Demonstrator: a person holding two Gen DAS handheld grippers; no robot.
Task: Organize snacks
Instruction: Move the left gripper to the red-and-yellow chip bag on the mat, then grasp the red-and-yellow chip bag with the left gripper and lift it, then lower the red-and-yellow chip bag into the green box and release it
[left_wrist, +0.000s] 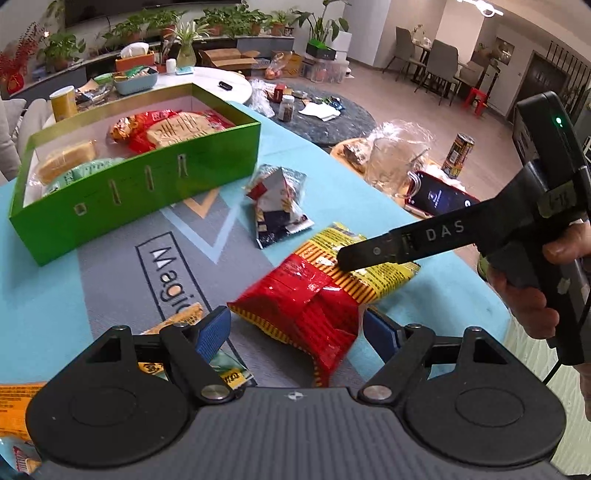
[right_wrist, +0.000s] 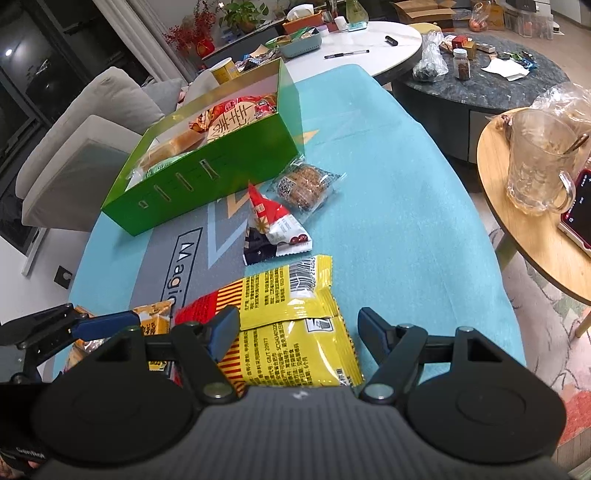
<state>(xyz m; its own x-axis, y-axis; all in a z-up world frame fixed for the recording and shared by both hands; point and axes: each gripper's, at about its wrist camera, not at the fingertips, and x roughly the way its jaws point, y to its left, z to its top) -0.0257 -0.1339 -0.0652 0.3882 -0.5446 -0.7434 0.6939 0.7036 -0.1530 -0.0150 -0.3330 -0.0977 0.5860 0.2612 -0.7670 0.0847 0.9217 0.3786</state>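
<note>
left hand-held gripper (left_wrist: 295, 328) | tilted down, jaws apart | straddling red-yellow snack bag (left_wrist: 314, 295)

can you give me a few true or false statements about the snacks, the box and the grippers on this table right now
1. The green box already holds snacks. True.
2. The red and yellow bag lies inside the box. False: it lies on the blue mat.
3. The left hand-held gripper is shut. False: its jaws stand open either side of the bag.
4. The right hand-held gripper is open. True.
5. The glass mug stands on the mat. False: it stands on the wooden side table.
</note>
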